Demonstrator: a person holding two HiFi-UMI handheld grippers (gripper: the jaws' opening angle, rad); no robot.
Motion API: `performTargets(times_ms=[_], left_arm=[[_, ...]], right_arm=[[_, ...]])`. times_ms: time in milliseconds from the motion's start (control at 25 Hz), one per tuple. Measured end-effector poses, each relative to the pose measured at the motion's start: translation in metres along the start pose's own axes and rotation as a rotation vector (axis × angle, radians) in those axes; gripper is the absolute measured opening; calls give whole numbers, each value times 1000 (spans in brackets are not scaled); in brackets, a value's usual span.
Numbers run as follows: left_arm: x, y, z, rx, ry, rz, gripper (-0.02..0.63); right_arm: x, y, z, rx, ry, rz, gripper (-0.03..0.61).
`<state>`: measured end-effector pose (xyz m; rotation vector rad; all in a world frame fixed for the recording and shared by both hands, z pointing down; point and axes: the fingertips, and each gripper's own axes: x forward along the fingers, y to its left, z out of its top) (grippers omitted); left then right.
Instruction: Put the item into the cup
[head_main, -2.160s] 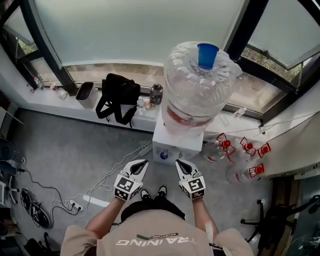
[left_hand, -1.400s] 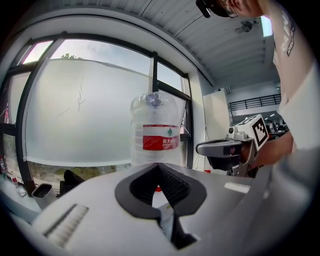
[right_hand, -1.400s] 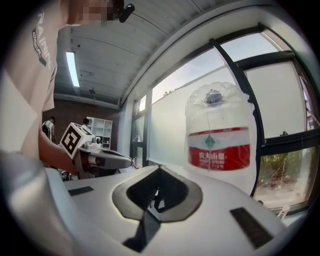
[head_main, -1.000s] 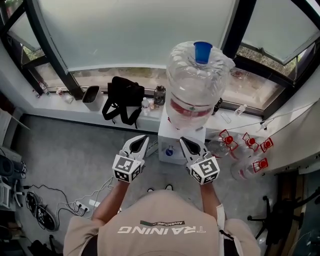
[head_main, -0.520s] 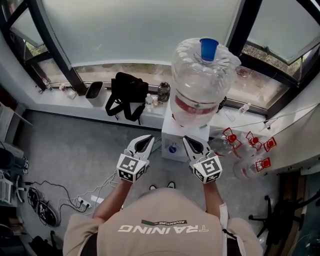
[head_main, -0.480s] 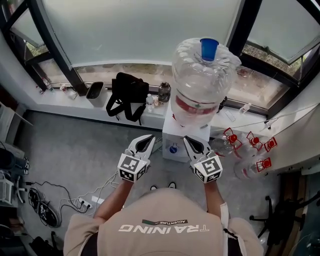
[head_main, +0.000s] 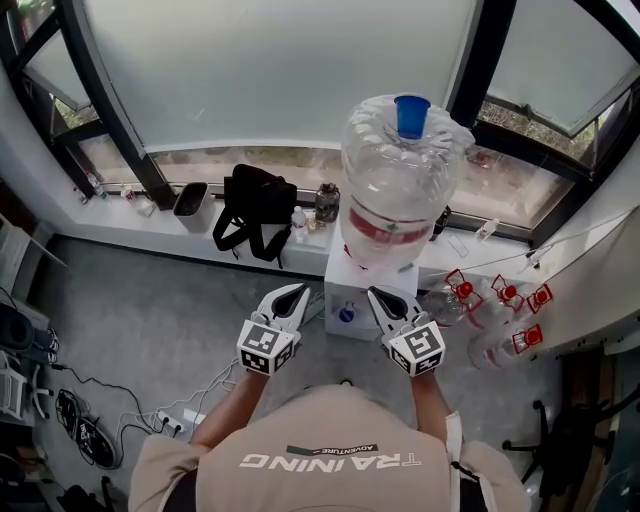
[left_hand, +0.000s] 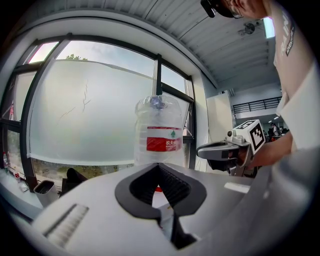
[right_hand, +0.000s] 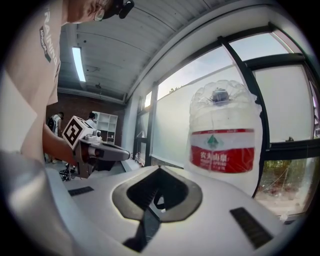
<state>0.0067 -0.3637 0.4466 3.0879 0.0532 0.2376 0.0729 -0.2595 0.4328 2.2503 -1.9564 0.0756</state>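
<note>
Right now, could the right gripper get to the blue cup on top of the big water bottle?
Probably yes: the blue cup stands uncovered atop the water bottle, and nothing blocks the right gripper, though its jaws are shut.

left gripper (head_main: 298, 292) and right gripper (head_main: 377, 295) held side by side ahead of the torso, apart, both pointing forward. jaws of each meet at the tips, nothing between them. forearms (head_main: 230, 403) bare, reaching forward.
</note>
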Motion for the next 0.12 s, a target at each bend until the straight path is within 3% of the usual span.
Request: performTargets(times_ms=[120], left_arm=[[-2, -3, -4, -11, 4, 4, 8]], right_arm=[[-3, 2, -3, 0, 12, 10, 11]])
